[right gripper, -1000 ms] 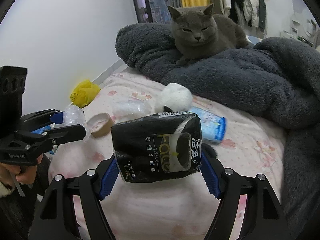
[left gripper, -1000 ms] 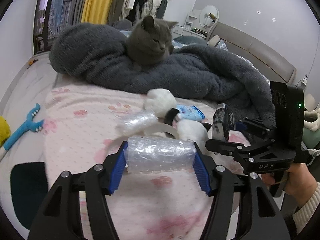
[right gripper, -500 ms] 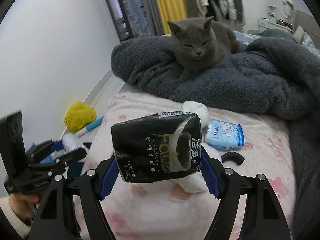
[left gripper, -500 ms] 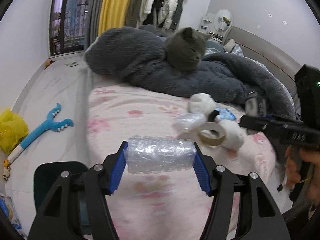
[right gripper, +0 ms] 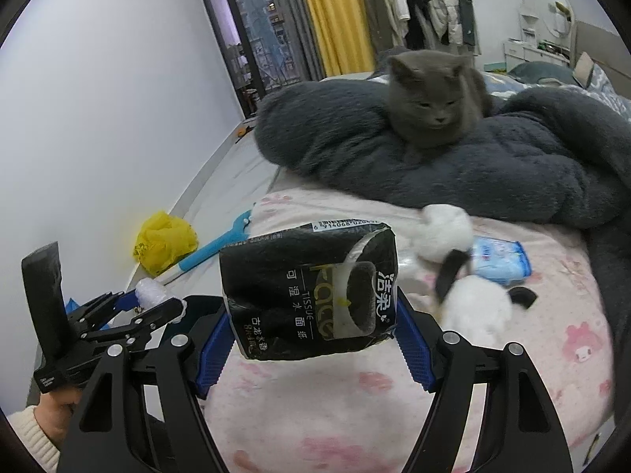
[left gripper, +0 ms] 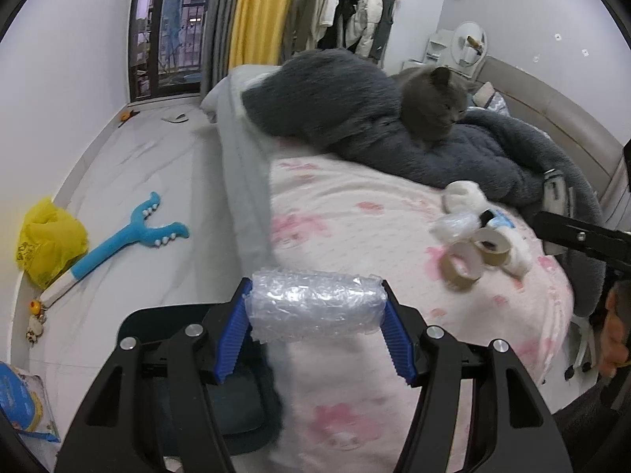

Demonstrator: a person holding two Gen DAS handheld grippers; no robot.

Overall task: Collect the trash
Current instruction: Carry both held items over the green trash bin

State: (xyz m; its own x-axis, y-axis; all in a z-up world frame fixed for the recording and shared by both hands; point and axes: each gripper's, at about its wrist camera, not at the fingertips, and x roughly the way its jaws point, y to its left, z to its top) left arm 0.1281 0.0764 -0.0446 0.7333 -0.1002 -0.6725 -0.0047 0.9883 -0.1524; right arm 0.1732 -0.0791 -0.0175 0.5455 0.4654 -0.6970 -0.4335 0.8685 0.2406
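Both hand-held grippers have drawn back from the bed: left (left gripper: 315, 307) clamps bubble wrap (left gripper: 315, 306), right (right gripper: 311, 315) clamps tissue pack (right gripper: 309, 295).

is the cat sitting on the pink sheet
No, the grey cat sits up on the dark grey fluffy blanket, behind the pink sheet where the trash lies.

black tissue pack (right gripper: 307, 291), "TISSUE", "Face"

One cat (right gripper: 432, 98), two tape rolls (left gripper: 465, 262), one yellow bag (left gripper: 49, 242).
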